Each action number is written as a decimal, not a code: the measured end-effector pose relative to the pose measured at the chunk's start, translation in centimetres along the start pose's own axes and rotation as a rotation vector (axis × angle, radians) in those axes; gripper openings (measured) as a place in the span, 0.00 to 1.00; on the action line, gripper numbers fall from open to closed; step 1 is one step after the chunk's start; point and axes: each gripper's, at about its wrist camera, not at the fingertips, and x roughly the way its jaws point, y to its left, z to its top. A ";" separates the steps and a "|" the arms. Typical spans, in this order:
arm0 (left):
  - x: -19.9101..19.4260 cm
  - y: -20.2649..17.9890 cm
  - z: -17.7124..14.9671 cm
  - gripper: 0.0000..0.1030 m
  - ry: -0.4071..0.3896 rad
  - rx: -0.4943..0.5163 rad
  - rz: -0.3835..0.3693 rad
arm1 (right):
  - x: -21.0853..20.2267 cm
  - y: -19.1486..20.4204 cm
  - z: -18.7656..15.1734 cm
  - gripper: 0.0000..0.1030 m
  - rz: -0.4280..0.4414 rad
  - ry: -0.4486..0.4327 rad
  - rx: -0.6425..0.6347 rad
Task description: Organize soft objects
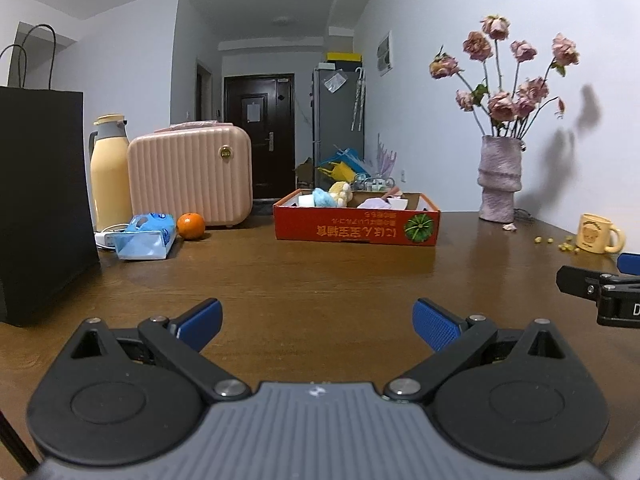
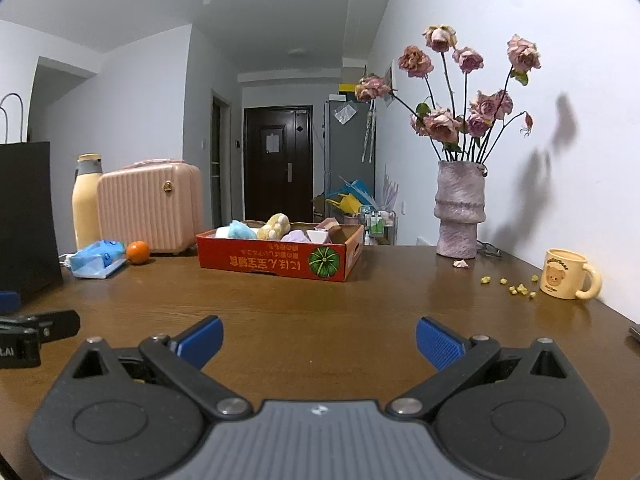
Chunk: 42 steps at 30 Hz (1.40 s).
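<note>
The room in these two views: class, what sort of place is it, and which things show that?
Probably a home: a wooden table with a vase of dried roses, a bear mug, and an entrance door down the hall.

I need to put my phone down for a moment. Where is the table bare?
Bare wood lies between the grippers and the red box, and between box and vase. Crowded: the left edge by the black bag and tissue pack.

White walls (image 1: 460, 8), dark door (image 1: 260, 132)
</note>
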 end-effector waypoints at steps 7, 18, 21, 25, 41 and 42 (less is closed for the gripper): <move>-2.6 -0.2 -0.1 1.00 -0.018 -0.005 -0.008 | -2.2 0.4 0.2 1.00 0.004 -0.005 -0.014; -3.3 -0.8 -0.4 1.00 -0.021 0.013 -0.031 | -2.7 0.5 0.2 1.00 0.005 -0.011 -0.014; -3.3 -0.8 -0.4 1.00 -0.020 0.014 -0.030 | -2.7 0.5 0.2 1.00 0.005 -0.011 -0.014; -3.3 -0.9 -0.4 1.00 -0.020 0.013 -0.033 | -2.8 0.6 0.2 1.00 0.005 -0.013 -0.015; -3.6 -1.0 -0.4 1.00 -0.033 0.019 -0.038 | -2.8 0.6 0.2 1.00 0.005 -0.014 -0.016; -3.6 -0.9 -0.4 1.00 -0.033 0.019 -0.039 | -2.8 0.6 0.2 1.00 0.005 -0.014 -0.017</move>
